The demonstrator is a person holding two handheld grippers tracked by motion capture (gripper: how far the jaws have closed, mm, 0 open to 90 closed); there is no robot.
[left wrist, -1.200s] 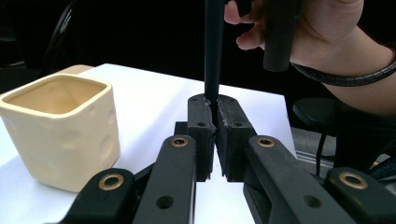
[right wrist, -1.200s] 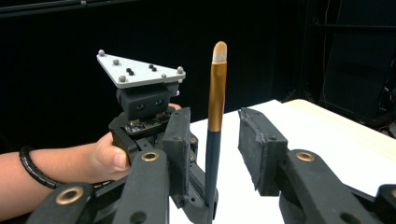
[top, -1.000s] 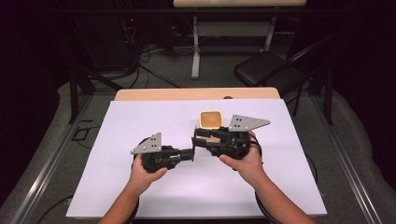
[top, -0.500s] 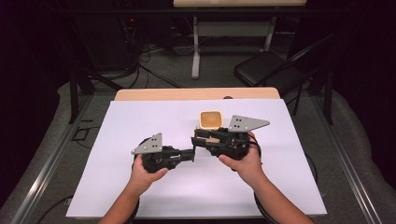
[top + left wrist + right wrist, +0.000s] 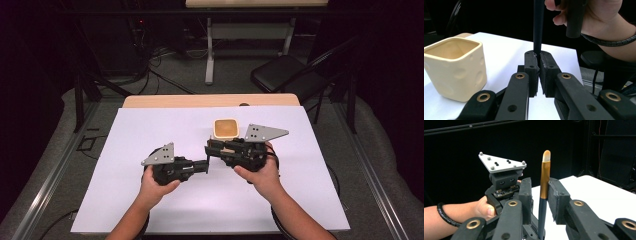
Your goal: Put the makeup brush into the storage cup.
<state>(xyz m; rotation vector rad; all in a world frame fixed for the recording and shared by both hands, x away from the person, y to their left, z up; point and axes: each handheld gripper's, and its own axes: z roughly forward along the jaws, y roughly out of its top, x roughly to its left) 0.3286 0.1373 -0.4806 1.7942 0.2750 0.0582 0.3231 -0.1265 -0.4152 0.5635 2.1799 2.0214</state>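
Near the worktop's [image 5: 125,200] front edge, the left gripper [image 5: 539,72] is clamped on a brush's [image 5: 544,182] dark handle. The right gripper [image 5: 541,195] has been closing around its gold ferrule, not yet pressing. Mid-worktop stands a cream cup [image 5: 225,128]; beyond, a black chair [image 5: 287,75] on grey floor.

The cup [image 5: 454,67] looks like glazed cream ceramic with smooth dimples. The brush [image 5: 545,182] has a shiny brass-coloured metal collar and dark matt handle. The tabletop [image 5: 150,135] is matt white.
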